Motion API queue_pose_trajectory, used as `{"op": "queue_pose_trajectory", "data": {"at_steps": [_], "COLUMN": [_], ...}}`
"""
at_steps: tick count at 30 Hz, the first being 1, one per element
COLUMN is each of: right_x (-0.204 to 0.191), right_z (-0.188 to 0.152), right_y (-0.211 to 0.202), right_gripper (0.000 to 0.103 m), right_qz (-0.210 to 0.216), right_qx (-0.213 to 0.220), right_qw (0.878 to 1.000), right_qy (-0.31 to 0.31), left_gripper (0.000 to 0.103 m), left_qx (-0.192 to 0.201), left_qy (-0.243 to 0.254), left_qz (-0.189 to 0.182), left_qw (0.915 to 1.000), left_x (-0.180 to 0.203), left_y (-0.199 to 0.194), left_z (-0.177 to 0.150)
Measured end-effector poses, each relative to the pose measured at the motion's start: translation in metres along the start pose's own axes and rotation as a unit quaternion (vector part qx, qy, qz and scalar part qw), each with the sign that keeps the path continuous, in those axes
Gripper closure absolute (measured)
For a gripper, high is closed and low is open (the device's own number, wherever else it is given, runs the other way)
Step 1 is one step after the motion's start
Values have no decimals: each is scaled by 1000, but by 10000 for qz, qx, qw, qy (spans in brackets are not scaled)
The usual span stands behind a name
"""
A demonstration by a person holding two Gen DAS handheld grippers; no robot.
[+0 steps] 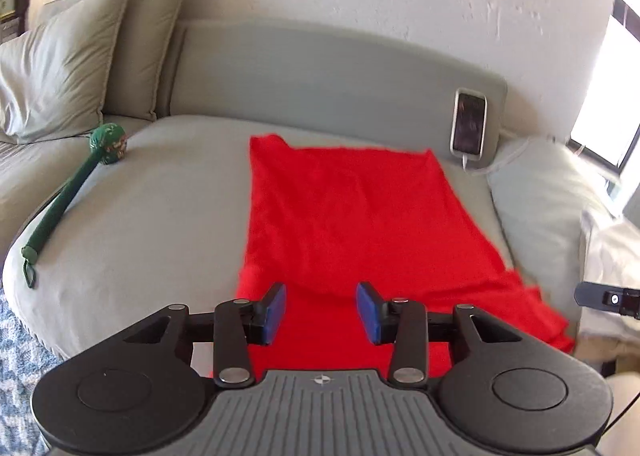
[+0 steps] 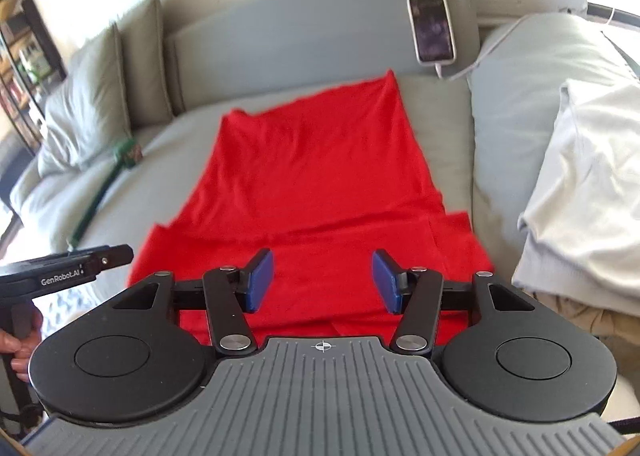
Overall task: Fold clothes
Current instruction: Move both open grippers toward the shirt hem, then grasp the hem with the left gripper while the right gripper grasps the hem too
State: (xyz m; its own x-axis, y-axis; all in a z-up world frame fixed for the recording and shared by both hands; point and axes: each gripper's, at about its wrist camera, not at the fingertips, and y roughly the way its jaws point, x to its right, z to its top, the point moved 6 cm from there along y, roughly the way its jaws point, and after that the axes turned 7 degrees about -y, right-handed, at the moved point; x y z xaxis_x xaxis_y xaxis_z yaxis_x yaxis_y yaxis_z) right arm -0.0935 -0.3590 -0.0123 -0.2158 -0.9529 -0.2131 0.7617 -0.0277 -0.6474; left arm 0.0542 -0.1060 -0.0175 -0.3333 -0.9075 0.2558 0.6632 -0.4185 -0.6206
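A red garment (image 1: 352, 216) lies spread flat on the grey sofa seat (image 1: 160, 208), its near part folded over on itself. From the right wrist the same red garment (image 2: 312, 176) runs from near the backrest to the front edge. My left gripper (image 1: 321, 310) hovers above the near end of the cloth, blue pads apart, nothing between them. Over the near right part of the cloth my right gripper (image 2: 323, 286) is open too, and empty. The left gripper (image 2: 116, 254) shows from the side at the left edge of the right wrist view, held by a hand (image 2: 20, 352).
A phone (image 1: 469, 122) on a cable leans against the grey backrest (image 1: 320, 72). A green stick with a round head (image 1: 80, 184) lies on the seat's left. Cushions (image 1: 60, 64) stand at the left. Pale folded clothes (image 2: 592, 176) are piled on the right cushion. A patterned rug (image 1: 20, 356) lies below.
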Motion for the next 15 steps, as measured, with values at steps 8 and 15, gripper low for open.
{"op": "queue_pose_trajectory", "data": {"at_steps": [8, 15], "right_x": [0, 33], "right_z": [112, 184], "right_y": [-15, 83], "right_gripper": [46, 46], "right_qz": [51, -94], "right_qx": [806, 188], "right_qw": [9966, 9977], "right_qy": [141, 645], "left_gripper": [49, 69], "left_qx": [605, 254], "left_qy": [-634, -915], "left_qz": [-284, 167], "left_qw": [9957, 9953], "left_x": [-15, -60], "left_y": [8, 124], "left_z": [105, 144]}}
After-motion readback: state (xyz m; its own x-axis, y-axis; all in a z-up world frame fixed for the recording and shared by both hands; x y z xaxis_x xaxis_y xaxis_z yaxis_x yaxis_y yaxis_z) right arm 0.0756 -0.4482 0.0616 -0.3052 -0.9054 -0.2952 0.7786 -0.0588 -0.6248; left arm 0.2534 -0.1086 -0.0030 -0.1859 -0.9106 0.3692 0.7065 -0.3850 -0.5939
